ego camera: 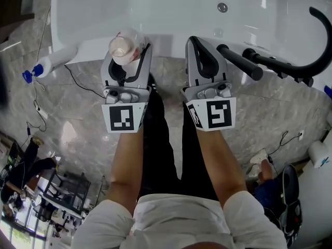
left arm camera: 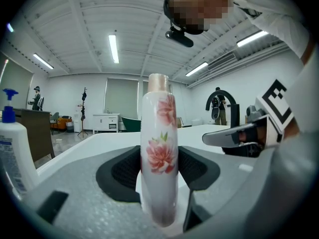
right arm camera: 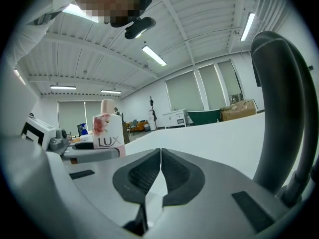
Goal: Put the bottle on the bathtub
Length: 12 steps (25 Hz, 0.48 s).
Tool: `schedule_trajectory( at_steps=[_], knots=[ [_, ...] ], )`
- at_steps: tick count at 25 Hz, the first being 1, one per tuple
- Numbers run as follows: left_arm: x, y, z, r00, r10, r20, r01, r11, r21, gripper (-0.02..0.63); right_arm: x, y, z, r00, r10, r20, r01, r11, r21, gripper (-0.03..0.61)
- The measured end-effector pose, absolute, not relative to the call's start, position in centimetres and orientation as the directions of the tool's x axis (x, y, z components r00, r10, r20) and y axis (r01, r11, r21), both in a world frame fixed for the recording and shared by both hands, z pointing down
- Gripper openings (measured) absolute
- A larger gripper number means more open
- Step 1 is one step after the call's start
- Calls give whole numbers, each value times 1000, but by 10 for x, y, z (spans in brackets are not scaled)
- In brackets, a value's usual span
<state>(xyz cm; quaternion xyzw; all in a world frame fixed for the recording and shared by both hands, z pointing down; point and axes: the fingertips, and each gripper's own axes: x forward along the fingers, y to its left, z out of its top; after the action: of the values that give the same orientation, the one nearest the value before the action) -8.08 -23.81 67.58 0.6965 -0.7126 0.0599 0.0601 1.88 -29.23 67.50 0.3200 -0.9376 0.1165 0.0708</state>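
**Flowered Bottle Held at the Tub's Edge**

The left gripper (left arm camera: pixel 158 176) was clamped on the tall white plastic bottle with pink flower prints and a pale round cap (ego camera: pixel 124 45). Its dark ribbed pads (left arm camera: pixel 124 169) pressed the bottle's lower body from both sides. The bottle stood upright between them, cap upward. In the head view it sat at about 11 o'clock from the middle of the picture, over the near rim of the glossy white bathtub (ego camera: pixel 181 9). No view showed whether its base touched the rim.

The right gripper (right arm camera: pixel 160 158) was held just beside it, at about 1 o'clock, also at the tub's near edge. Its jaws were pressed together with nothing between them. From the right gripper view the bottle showed at 9 o'clock, with the word LUX on its face.

A curved black metal bar fitting (ego camera: pixel 290 61) lay across the tub's rim at 2 o'clock. A white pump bottle with a blue nozzle (ego camera: pixel 52 65) lay at 10 o'clock, at the tub's outer corner, its blue end over the grey marble-patterned floor (ego camera: pixel 78 123). Each gripper carried a white cube with black square markers; the left cube (ego camera: pixel 123 117) and the right cube (ego camera: pixel 215 113) faced the head camera.
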Motion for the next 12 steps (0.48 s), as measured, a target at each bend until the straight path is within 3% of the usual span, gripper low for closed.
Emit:
schedule_trajectory(
  at_steps=[12],
  knots=[
    [-81, -236, 684, -42, -987, 155, -999, 45, 19, 225, 11, -289, 683, -787, -576, 221, -614, 768, -182, 15]
  ],
)
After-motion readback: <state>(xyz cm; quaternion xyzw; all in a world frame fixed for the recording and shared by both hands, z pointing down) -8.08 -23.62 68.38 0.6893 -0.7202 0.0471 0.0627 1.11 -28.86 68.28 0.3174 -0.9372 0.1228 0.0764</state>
